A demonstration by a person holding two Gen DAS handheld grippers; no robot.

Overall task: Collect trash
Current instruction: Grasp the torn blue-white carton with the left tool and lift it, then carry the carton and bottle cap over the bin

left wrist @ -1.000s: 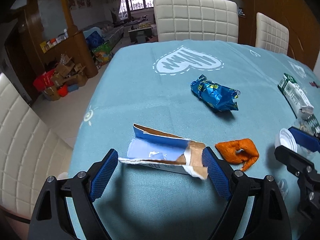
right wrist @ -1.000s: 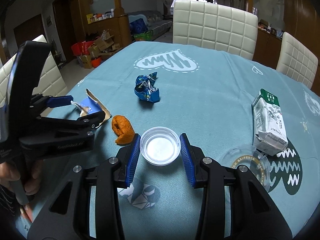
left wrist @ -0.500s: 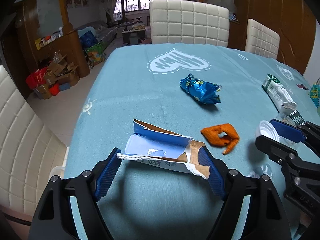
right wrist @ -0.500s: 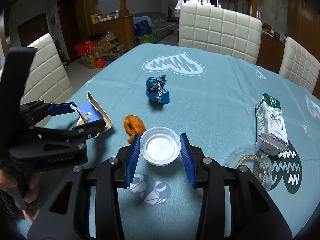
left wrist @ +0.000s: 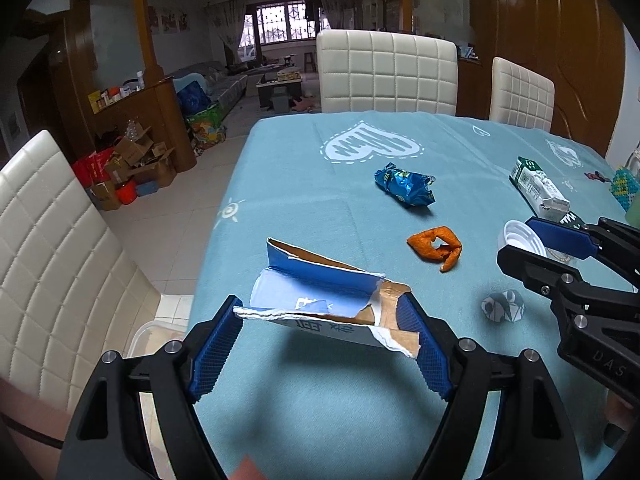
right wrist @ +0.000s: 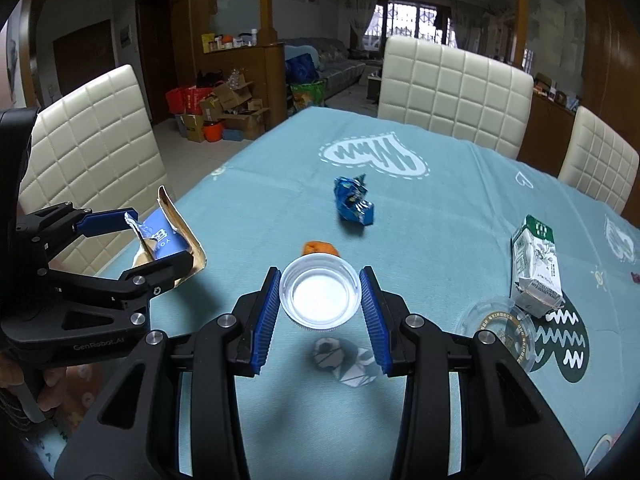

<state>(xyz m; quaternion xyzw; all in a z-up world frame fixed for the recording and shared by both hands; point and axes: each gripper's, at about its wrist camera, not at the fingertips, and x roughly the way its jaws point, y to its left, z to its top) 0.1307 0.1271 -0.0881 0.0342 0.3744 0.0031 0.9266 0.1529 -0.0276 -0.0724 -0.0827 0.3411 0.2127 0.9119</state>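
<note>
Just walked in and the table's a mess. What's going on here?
A person is clearing trash with two handheld grippers. The left gripper holds a torn blue carton above the table; the right gripper holds a white plastic lid. A blue wrapper, orange peel and milk carton lie uncollected.

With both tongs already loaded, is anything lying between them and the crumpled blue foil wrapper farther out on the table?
Yes, from the right tongs, shut on the white plastic lid: the orange peel lies on the teal tablecloth, directly before the crumpled blue foil wrapper. From the left tongs, shut on the torn blue cardboard box, only bare cloth shows.
</note>
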